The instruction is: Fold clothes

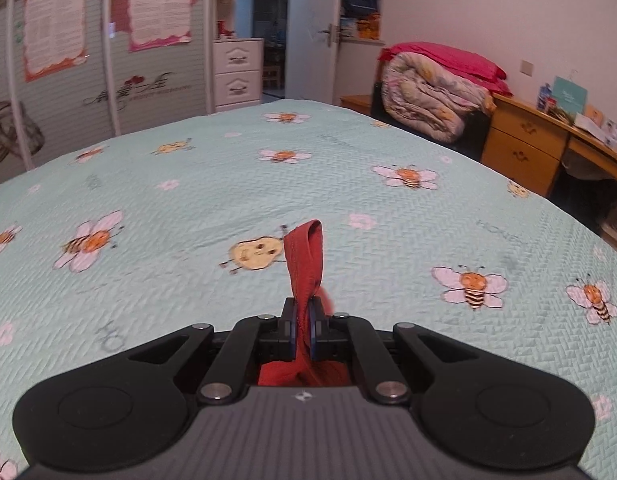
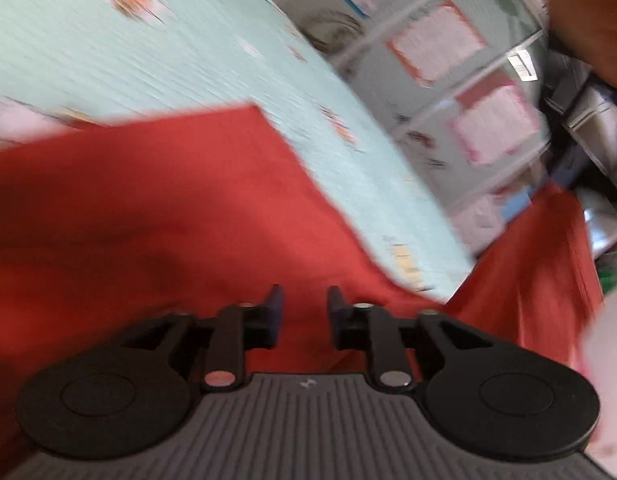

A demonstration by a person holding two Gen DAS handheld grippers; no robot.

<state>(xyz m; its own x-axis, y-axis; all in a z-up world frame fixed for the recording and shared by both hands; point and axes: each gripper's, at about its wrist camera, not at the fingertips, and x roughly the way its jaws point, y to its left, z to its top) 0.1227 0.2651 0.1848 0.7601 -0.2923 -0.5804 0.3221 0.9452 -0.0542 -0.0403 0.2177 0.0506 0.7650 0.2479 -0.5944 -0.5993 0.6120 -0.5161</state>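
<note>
My left gripper (image 1: 305,322) is shut on a fold of the red garment (image 1: 305,258), which sticks up past the fingertips as a narrow loop, held above the bed. In the right wrist view the red garment (image 2: 148,208) spreads wide over the bed, with another part (image 2: 540,264) hanging lifted at the right. My right gripper (image 2: 304,306) is open just above the red cloth, nothing between its fingers. That view is blurred by motion.
The pale green bedspread (image 1: 268,192) with bee and flower prints covers the bed. A rolled quilt and pink pillows (image 1: 432,88) sit beyond its far right corner, next to a wooden desk (image 1: 540,140). A wardrobe (image 1: 88,60) with posters stands left.
</note>
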